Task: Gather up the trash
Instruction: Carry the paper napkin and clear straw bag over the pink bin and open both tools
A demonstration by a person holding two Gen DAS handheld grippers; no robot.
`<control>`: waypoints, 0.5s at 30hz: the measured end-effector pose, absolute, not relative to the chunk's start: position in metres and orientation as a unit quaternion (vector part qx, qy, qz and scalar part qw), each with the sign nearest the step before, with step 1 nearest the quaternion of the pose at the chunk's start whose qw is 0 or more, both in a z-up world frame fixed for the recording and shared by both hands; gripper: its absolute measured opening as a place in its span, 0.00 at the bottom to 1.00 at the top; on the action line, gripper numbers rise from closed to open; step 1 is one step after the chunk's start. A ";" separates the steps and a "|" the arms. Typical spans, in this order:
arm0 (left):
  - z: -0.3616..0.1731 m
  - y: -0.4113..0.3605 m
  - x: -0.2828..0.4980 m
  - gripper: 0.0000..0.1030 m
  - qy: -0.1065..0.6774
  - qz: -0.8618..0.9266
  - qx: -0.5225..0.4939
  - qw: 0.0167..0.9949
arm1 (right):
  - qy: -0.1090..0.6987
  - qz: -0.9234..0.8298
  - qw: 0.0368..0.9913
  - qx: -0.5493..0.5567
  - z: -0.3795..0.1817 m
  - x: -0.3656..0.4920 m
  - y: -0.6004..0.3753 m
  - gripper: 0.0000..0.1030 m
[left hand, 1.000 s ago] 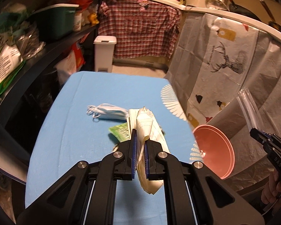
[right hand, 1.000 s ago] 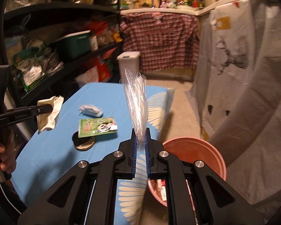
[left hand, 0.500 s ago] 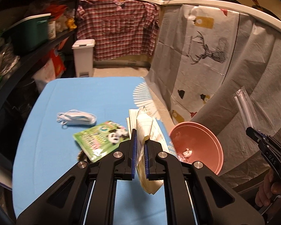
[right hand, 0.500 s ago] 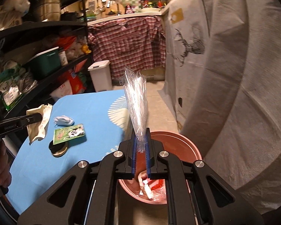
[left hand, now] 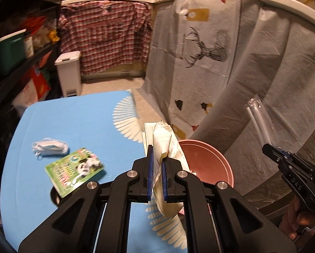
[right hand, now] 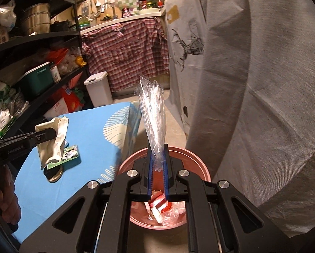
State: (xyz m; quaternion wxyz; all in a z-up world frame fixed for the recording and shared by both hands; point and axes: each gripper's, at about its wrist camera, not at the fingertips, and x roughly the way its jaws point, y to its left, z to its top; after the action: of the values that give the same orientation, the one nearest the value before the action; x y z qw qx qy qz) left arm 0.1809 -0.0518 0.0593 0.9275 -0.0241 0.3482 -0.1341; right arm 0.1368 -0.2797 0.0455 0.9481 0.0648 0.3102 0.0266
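Over the pink bin [right hand: 196, 164], right gripper [right hand: 157, 164] clamps a clear plastic wrapper [right hand: 153, 113], wrapper sticking up past the fingertips. Left gripper [left hand: 156, 164] is closed on a crumpled paper wrapper [left hand: 163, 139] above the blue tabletop [left hand: 77, 126] edge, beside the bin. Face mask [left hand: 50, 147], green packet [left hand: 75, 170] and dark lid [right hand: 53, 174] lie on tabletop.

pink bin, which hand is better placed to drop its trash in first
Right. The right gripper, shut on the clear wrapper, is lined up over the pink bin; the left gripper with crumpled paper is over the table edge.
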 end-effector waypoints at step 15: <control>0.039 -0.100 0.214 0.07 0.359 -0.175 0.006 0.917 | 0.340 0.015 0.938 0.073 0.025 0.158 -0.288 0.08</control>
State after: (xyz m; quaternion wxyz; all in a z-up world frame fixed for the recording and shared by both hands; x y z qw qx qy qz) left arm 0.2140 -0.0996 0.0389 0.9169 0.0058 0.3586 -0.1749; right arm 0.1577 -0.2875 0.0250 0.9375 0.0732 0.3399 0.0148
